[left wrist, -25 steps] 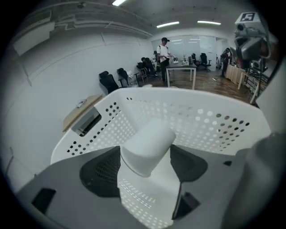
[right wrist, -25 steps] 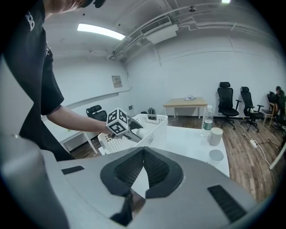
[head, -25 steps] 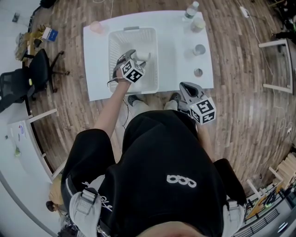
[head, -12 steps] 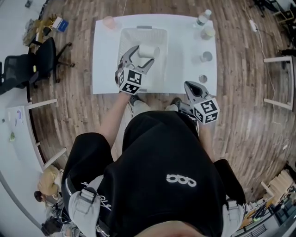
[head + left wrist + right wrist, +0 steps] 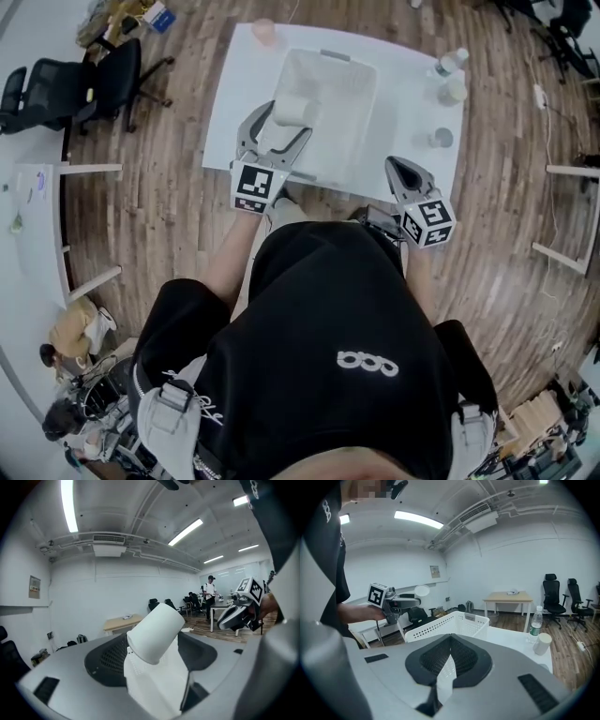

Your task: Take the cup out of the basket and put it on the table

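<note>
Since a second ago the left tool [image 5: 281, 127] has been drawing back toward the person, bringing the white paper cup [image 5: 293, 110] up from deep inside the basket.

Nearest, the person in a black top is holding both tools out in front. The right tool [image 5: 396, 167] is hovering at the near right edge of the white rectangular counter [image 5: 234, 94], its jaws pressed together with nothing between them. The left tool is gripping the white paper cup between wide-set jaws – the cup is tilting and hanging in the air over the near left part of the white perforated plastic basket [image 5: 361, 141], touching neither the basket nor the counter. The basket is sitting in the middle of the counter.

Farther right, a small grey cup [image 5: 439, 138], a cream-coloured cup [image 5: 454, 89] and a clear plastic bottle [image 5: 448, 64] are standing in a row – well apart from the basket. A pink cup [image 5: 264, 31] is standing at the far left corner. Beyond, a black office chair [image 5: 103, 80] is standing on the wooden floor.
</note>
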Tool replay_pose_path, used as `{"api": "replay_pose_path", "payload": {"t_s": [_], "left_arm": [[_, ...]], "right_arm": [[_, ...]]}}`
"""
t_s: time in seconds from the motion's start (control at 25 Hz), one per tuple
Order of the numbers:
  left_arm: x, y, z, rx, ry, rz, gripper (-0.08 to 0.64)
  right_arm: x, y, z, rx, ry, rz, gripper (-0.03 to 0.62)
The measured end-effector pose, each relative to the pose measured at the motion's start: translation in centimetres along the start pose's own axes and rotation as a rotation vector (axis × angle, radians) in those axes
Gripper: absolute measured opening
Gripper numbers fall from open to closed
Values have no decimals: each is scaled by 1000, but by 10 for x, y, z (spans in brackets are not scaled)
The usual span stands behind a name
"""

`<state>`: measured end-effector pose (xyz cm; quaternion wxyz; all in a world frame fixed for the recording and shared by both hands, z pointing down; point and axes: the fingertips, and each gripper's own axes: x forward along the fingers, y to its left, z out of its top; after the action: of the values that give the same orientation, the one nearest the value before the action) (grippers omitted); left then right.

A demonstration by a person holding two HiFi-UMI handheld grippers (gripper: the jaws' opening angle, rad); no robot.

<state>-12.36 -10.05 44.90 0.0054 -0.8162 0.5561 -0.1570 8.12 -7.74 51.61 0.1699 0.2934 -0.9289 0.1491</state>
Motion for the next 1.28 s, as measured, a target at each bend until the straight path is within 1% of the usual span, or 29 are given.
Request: {"api": "replay_pose_path", "payload": {"t_s": [0.16,0.32,0.56,0.76,0.92,1.28], "left_arm": [[-27,16,-6,-40,-11,76,339],[-50,32,-18,-77,0,148,337],[-78,44,-33,-129,8,219,336],[-93,47,-37,-145,8,260,334],[-105,49,-39,-161,3,281,333],[-116,51,-36,-180,-22,290,330]], "right_arm": [[14,4,9,-9,-4,39,25],[31,13,19,-32,-2,88,25],[50,24,29,-68,0,144,25],[54,23,31,-77,1,157,25],[52,23,30,-80,1,151,25],[41,23,29,-82,-5,133,25]]}}
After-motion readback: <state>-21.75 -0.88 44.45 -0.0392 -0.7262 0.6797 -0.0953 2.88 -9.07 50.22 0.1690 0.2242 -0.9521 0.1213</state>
